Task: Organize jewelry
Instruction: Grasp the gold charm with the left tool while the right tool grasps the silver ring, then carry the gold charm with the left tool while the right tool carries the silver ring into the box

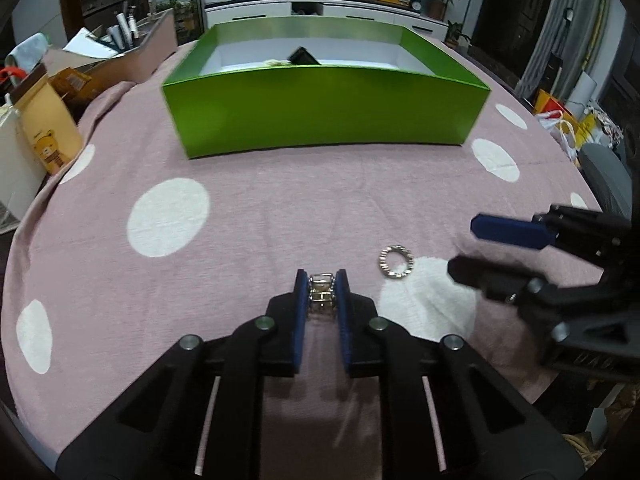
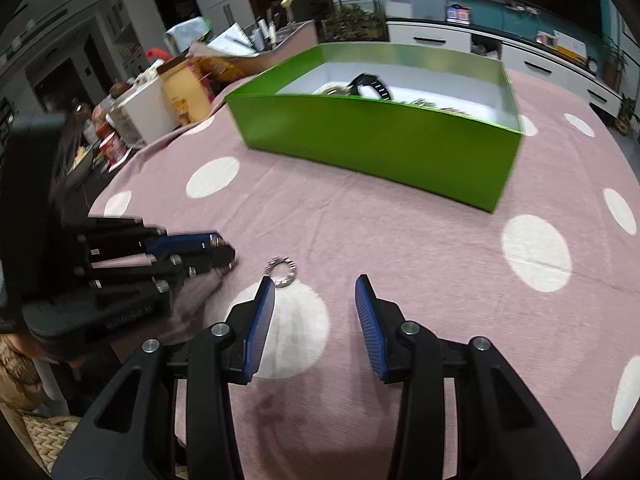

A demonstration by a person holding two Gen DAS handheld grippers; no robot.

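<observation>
My left gripper (image 1: pixel 322 280) is shut on a silver link bracelet (image 1: pixel 321 294), held low over the pink dotted tablecloth (image 1: pixel 260 208). A silver ring-shaped bracelet (image 1: pixel 396 261) lies on the cloth just right of it; it also shows in the right wrist view (image 2: pixel 281 272). My right gripper (image 2: pixel 316 288) is open and empty, just right of that ring; it shows at the right of the left wrist view (image 1: pixel 464 246). The green box (image 1: pixel 320 120) stands beyond, holding a black watch (image 2: pixel 370 85) and other jewelry.
Cardboard boxes, a yellow bear-printed bag (image 1: pixel 48 128) and clutter stand off the table's left edge. A grey chair (image 1: pixel 608 176) is at the right. The round table's edge curves close on both sides.
</observation>
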